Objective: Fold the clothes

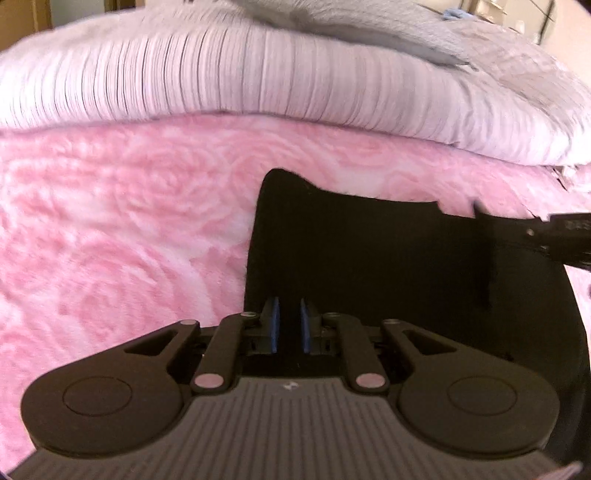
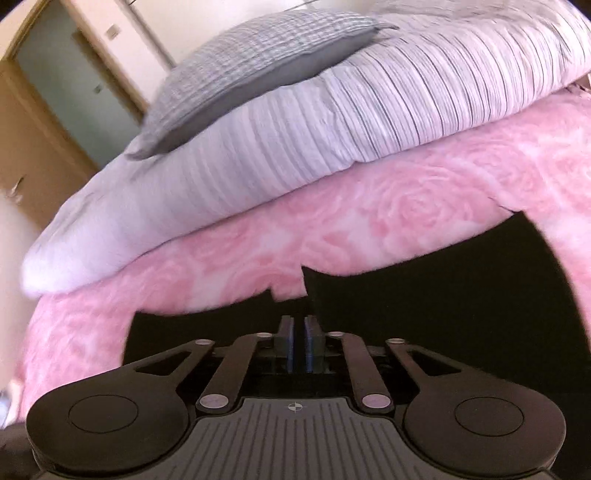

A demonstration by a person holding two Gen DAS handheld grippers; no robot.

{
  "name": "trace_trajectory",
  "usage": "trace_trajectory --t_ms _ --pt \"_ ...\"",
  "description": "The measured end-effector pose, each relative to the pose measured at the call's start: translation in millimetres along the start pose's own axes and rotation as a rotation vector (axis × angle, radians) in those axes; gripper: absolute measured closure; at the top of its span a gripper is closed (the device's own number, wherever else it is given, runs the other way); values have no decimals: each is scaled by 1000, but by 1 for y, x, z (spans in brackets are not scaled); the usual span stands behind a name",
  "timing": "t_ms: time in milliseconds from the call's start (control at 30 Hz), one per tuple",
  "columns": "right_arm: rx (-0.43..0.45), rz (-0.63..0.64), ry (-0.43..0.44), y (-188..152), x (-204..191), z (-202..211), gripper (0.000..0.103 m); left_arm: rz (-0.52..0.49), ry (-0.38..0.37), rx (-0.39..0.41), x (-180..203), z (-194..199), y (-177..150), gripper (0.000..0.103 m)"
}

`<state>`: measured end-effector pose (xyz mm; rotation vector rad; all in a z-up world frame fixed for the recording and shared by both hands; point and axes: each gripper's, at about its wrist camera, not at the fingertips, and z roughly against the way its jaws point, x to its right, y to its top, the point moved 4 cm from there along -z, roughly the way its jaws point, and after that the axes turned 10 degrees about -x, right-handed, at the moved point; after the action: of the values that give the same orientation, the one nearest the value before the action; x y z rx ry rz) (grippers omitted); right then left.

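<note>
A: Left tongs [image 1: 289, 319] low over a black garment [image 1: 388, 266], blue pads [image 1: 274, 325] drawn close with a narrow gap. Black cloth running between and past them, so apparently clamped on its near edge, though hard to tell for sure.

B: And the garment itself?

A: Spread on a pink rose-patterned blanket [image 1: 122, 229] on the bed, left edge upright, top edge wavy with a small peak. Further right, part of the other tool [image 1: 561, 236] reaching in at the garment's far right corner.

B: Behind that?

A: Striped duvet [image 1: 258, 81] piled across the back, grey pillow [image 1: 332, 22] on top.

B: Right side, then?

A: Right tongs [image 2: 299, 328] nearly shut, pads [image 2: 291, 343] just a sliver apart, a raised fold of the black garment [image 2: 443, 306] pinched between them. Same pink blanket [image 2: 369, 221] beyond, striped duvet [image 2: 295, 140] above it, grey pillow [image 2: 258, 70] resting tilted on the duvet. Wooden door [image 2: 55, 92] far left.
</note>
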<state>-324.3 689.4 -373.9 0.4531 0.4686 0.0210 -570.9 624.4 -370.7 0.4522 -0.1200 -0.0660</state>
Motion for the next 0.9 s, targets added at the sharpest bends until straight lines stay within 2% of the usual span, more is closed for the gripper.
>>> trace_trajectory --t_ms 100,167,267,333,433,500,567,600,700,767,900 --pt "-150 125 -70 -35 -3 15 87 -70 -22 -4 17 21 -24 92" --pt "-223 205 -137 -75 -1 24 87 -104 -37 -12 28 33 -49 92" --pt "-251 314 -288 -136 5 37 87 -127 -20 -84 37 39 -96 92" --pt "-197 397 -344 -167 5 58 87 -118 0 -149 36 39 -128 93" --pt "-189 408 -409 -189 2 88 87 -108 7 -146 35 63 -154 93" --pt "-197 340 -354 -197 4 102 87 -72 -11 -134 33 80 -165 93" --pt "-224 289 -318 -208 7 112 87 -23 -60 -150 32 92 -179 93" --pt "-249 291 -330 -221 9 114 87 -12 -72 -171 32 95 -190 93" --pt "-300 298 -376 -270 18 129 87 -25 -45 -232 30 107 -235 93" --pt "-297 294 -397 -302 21 152 87 -18 -38 -246 27 122 -266 93" --pt "-394 227 -454 -361 31 189 87 -51 0 -318 21 150 -324 94"
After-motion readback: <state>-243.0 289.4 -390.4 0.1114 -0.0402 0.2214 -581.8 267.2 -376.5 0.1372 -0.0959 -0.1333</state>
